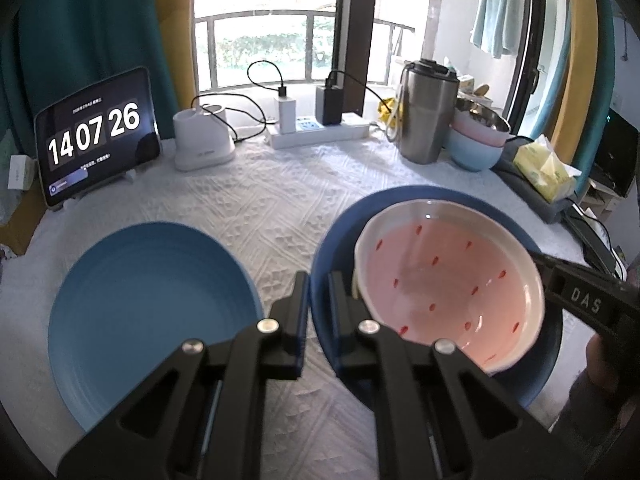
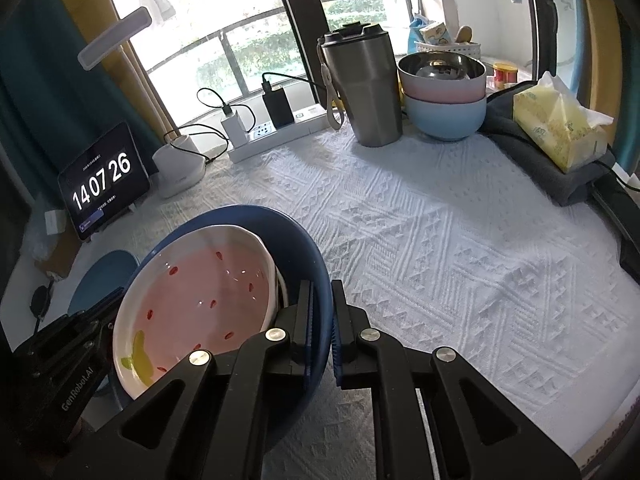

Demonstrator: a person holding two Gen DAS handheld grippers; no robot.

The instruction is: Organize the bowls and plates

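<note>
1. Your dark blue bowl [image 1: 532, 376] holds the pink dish [image 1: 448, 284] (red-flecked), beside the blue plate [image 1: 152, 320] on the white cloth [image 2: 460, 240].
2. Your left gripper [image 1: 318, 304] and right gripper [image 2: 321, 320] each clench opposite sides of that bowl's rim, angled downward.

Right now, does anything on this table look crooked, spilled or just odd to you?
Nothing is spilled or broken. The one odd sight: the pink dish sits tilted inside the dark blue bowl, leaning on one wall. Both the left gripper and the right gripper are pinched on opposite sides of that bowl's rim.
</note>
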